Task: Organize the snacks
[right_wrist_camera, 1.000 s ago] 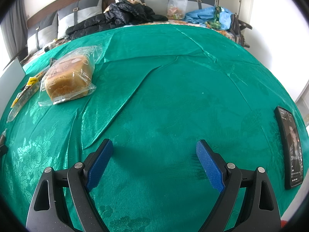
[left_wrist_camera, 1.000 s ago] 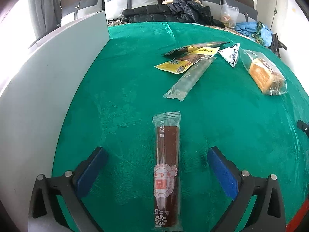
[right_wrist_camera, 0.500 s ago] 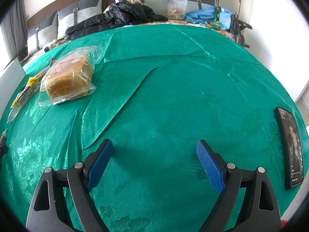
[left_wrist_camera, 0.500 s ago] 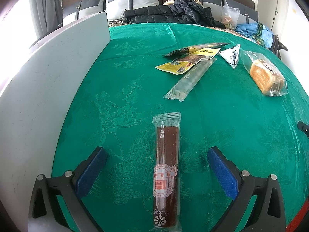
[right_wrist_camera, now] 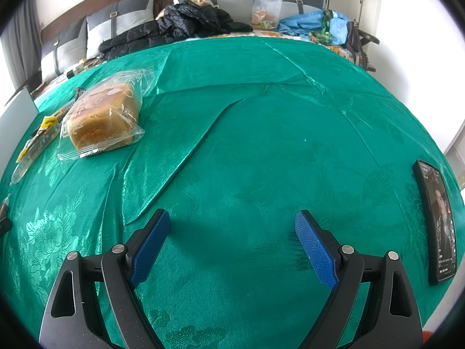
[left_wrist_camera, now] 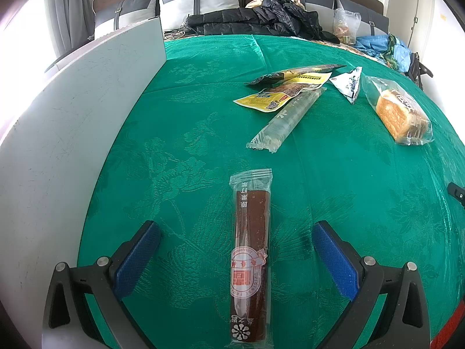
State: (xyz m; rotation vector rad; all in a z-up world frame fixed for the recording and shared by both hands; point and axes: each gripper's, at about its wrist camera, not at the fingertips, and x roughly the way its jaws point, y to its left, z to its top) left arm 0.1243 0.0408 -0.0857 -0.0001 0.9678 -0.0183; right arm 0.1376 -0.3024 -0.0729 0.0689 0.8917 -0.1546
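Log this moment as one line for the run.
left gripper: open, straddling fruit bar | right gripper: open, over bare cloth | bread, phone: untouched

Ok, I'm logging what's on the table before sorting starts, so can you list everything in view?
fruit bar: 1, dark red in clear wrap, lying between the left fingers
clear stick pack: 1, see-through, mid table
yellow packet: 1, yellow, overlapping the stick pack's far end
dark packet: 1, black and yellow, behind the yellow one
white sachet: 1, white, beside the bread
bread: 1, golden in a clear bag, right of the packets
phone: 1, black, screen lit, right table edge
board: 1, grey, left side
tablecloth: 1, green
left gripper: open, blue pads
right gripper: open, over bare cloth
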